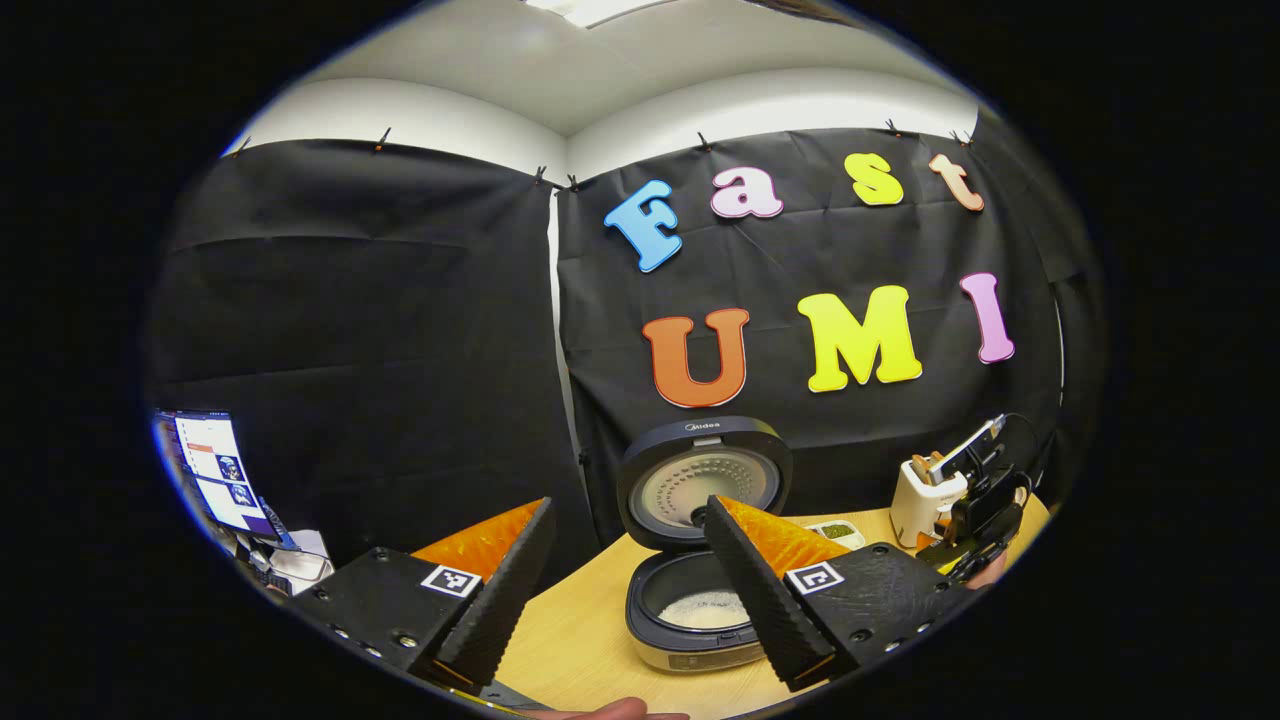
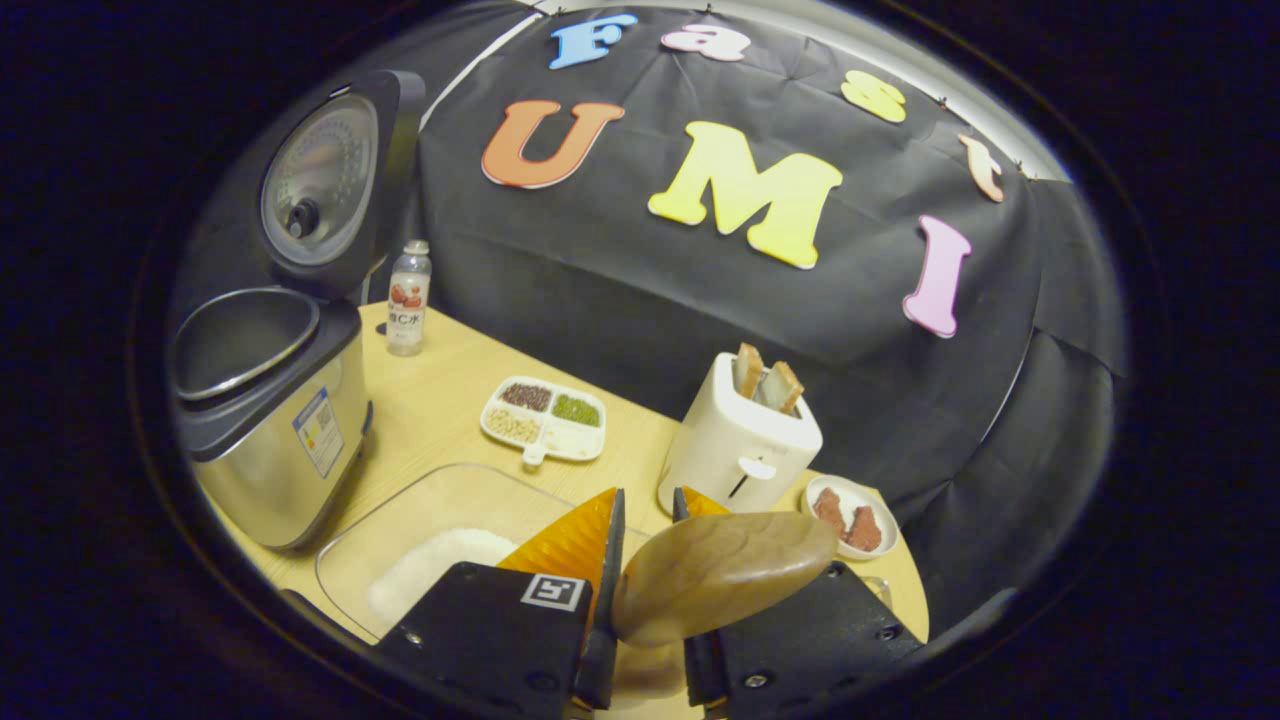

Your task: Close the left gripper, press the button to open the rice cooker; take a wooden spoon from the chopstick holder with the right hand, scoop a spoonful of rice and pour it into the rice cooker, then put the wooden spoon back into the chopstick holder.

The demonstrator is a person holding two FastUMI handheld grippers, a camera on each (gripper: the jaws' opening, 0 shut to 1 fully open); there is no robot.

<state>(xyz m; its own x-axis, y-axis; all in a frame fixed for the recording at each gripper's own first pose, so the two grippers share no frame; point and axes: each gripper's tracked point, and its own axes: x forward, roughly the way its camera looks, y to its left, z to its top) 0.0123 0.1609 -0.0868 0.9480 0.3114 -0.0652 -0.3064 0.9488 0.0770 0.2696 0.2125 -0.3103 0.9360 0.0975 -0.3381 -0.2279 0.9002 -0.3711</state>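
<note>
**Wooden spoon pinched above the rice tray, cooker standing open**

In the right gripper view, a white toaster (image 2: 738,440) with two bread slices is standing at centre, with a divided bean dish (image 2: 545,418) and a small bottle (image 2: 408,298) further left on the pale wooden bench (image 2: 440,380). The rice cooker (image 2: 270,400), brushed metal with its lid raised, is sitting at left. The right gripper (image 2: 645,510) is pinching the smooth oval wooden spoon (image 2: 722,572) in its jaws, over a clear tray (image 2: 420,520) of white rice (image 2: 435,575). In the left gripper view, the left gripper (image 1: 630,540) is holding its ribbed jaws spread before the cooker.
</note>
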